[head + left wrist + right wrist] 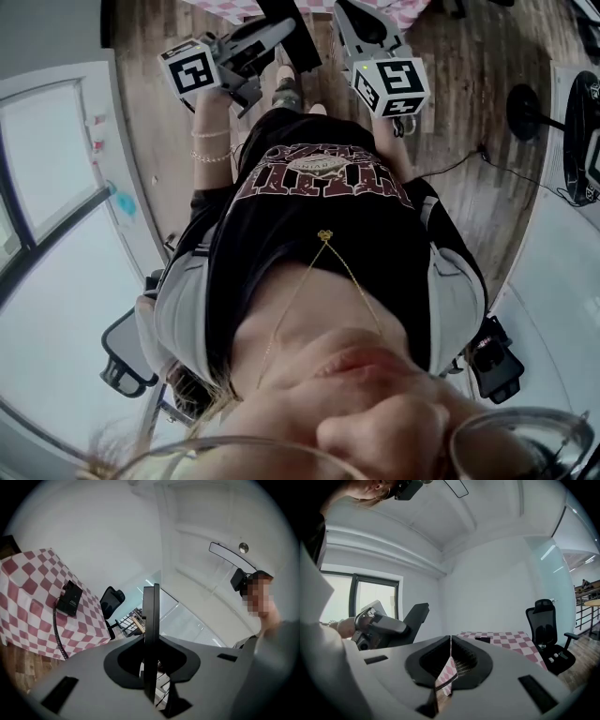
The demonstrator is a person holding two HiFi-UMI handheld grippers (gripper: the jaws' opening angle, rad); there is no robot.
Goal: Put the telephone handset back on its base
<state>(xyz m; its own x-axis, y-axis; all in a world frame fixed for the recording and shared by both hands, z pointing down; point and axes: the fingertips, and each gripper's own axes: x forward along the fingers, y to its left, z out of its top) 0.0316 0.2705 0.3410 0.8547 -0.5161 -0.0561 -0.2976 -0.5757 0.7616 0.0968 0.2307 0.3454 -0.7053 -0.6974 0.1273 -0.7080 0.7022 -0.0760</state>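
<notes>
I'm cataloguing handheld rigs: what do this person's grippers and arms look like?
The left gripper and right gripper have grey bodies and dark jaws; each carries a white cube with black square markers. Beaded bracelets circle the left wrist; the black T-shirt is short-sleeved.

Checked woven cloth tablecloth (28,602), matt black plastic telephone (70,598), grained brown wood floor (469,84).
</notes>
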